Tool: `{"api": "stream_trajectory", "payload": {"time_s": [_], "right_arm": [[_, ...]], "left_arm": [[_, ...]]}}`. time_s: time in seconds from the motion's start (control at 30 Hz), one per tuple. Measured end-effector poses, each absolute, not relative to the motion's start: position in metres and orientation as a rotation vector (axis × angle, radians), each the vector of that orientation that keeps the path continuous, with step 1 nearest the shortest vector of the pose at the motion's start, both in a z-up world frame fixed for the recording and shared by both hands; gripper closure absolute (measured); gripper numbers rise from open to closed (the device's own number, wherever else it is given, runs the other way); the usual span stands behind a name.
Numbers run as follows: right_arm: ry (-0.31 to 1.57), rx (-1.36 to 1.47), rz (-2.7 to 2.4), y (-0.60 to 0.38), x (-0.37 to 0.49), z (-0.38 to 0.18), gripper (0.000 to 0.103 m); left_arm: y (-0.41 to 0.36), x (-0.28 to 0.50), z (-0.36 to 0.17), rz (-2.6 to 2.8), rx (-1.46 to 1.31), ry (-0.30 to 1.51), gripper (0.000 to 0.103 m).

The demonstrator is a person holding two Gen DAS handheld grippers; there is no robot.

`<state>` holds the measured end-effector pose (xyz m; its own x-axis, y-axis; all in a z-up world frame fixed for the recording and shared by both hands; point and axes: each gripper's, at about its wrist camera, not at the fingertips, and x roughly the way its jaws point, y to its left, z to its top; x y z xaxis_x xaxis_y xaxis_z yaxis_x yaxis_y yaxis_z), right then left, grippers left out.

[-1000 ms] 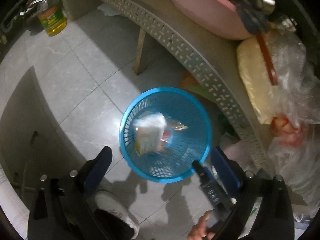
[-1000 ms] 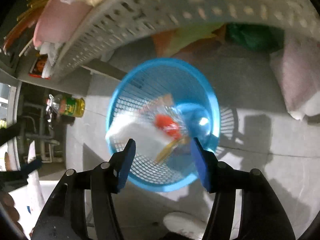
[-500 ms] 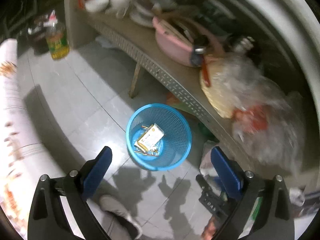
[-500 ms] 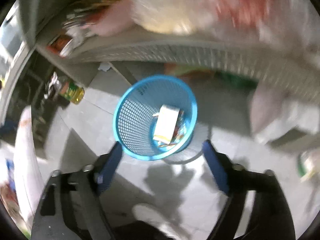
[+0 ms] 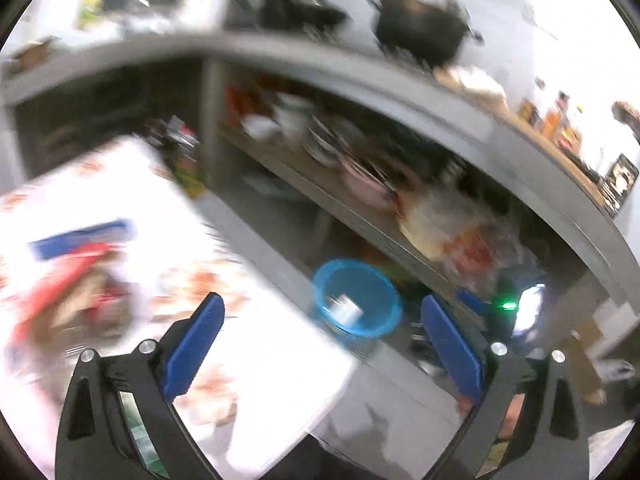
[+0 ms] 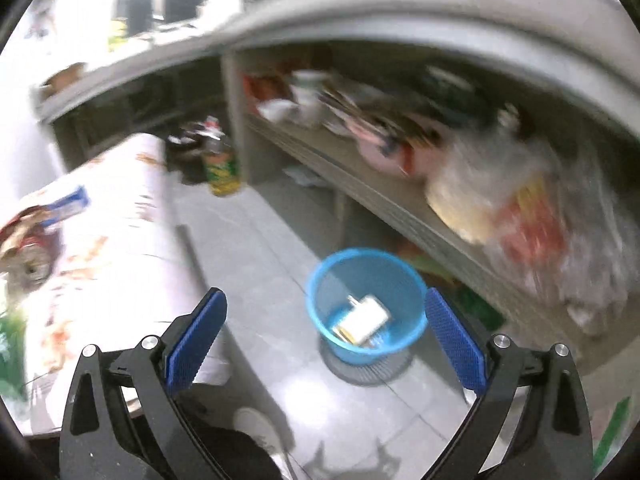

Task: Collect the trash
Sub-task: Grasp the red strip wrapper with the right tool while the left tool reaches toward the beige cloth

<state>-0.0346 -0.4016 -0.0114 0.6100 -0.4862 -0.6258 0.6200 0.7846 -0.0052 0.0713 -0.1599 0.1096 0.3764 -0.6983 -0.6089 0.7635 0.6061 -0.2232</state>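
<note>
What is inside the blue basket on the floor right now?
The blue basket holds a white carton lying on yellowish scraps. Whatever lies under the carton is covered, and blur hides finer detail.

Both wrist views are smeared by strong motion blur, worst in the left one, where the shelf clutter [image 5: 360,168] and the tablecloth [image 5: 100,272] dissolve into streaks. The wall at upper right [image 5: 572,24] is blown out to white glare. The recess under the counter [image 6: 400,92] stays dim. Fisheye bending curves the counter edge, and black vignette rims each frame. The floor tiles [image 6: 280,240] carry a soft sheen, and a faint mesh shadow lies beneath the blue basket [image 6: 366,300].
</note>
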Motion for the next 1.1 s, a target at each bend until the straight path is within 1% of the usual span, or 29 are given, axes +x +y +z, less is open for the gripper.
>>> {"api": "stream_trajectory", "payload": {"time_s": [0.17,0.23,0.3,0.4,0.5,0.57,0.6,0.63,0.67,0.73,0.87,0.97,1.03,1.1], "right_arm": [[0.576,0.194,-0.467,-0.362,-0.025,0.012,0.008],[0.557,0.223,-0.378,-0.349,-0.018,0.021,0.008],[0.553,0.262,-0.272,-0.338,-0.006,0.034,0.008],[0.551,0.358,-0.091,-0.321,0.019,0.053,0.008],[0.577,0.504,0.14,-0.307,0.059,0.066,0.008],[0.631,0.655,0.272,-0.299,0.091,0.065,0.008],[0.662,0.724,0.327,-0.293,0.108,0.064,0.011],[0.696,0.779,0.374,-0.288,0.124,0.062,0.018],[0.761,0.853,0.417,-0.28,0.147,0.056,0.022],[0.84,0.932,0.462,-0.269,0.172,0.046,0.034],[0.941,0.97,0.457,-0.24,0.213,0.033,0.04],[1.022,1.026,0.422,-0.229,0.233,0.014,0.05],[1.051,1.052,0.405,-0.23,0.232,0.004,0.054],[1.066,1.066,0.392,-0.224,0.231,0.0,0.056]], "left_arm": [[-0.062,0.072,0.109,-0.703,0.063,0.567,0.006],[-0.029,0.079,0.104,-0.61,0.044,0.553,0.006],[0.01,0.089,0.094,-0.533,-0.01,0.574,0.006],[0.043,0.104,0.083,-0.464,-0.069,0.604,0.006],[0.067,0.115,0.075,-0.45,-0.11,0.621,0.006],[0.076,0.126,0.067,-0.456,-0.159,0.658,0.006],[0.079,0.13,0.064,-0.464,-0.192,0.67,0.007],[0.085,0.135,0.061,-0.478,-0.231,0.679,0.01],[0.089,0.139,0.06,-0.486,-0.259,0.687,0.012],[0.094,0.146,0.057,-0.492,-0.307,0.696,0.018],[0.099,0.173,0.057,-0.49,-0.39,0.703,0.024],[0.101,0.194,0.056,-0.459,-0.433,0.734,0.026],[0.101,0.204,0.053,-0.444,-0.439,0.756,0.032],[0.098,0.216,0.049,-0.435,-0.438,0.782,0.035]]}}
